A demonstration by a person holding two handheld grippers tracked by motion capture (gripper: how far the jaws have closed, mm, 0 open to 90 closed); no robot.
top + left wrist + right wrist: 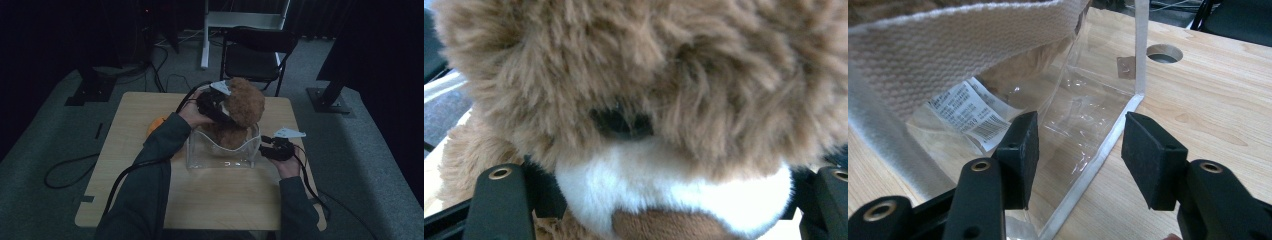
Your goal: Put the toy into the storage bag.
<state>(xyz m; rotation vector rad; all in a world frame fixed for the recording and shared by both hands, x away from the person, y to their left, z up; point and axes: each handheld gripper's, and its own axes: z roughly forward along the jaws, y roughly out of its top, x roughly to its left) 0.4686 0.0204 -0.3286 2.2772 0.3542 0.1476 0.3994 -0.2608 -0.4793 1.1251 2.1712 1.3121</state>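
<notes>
Left gripper [220, 106] is pinching the teddy bear's [243, 107] head, body half inside the clear bag [222, 152], while right gripper [265, 146], jaws spread, is straddling its corner—unbraced, the bag may tip.

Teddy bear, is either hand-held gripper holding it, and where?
The left hand-held gripper grips the teddy bear by its head, at the muzzle. The right hand-held gripper holds nothing.
</notes>
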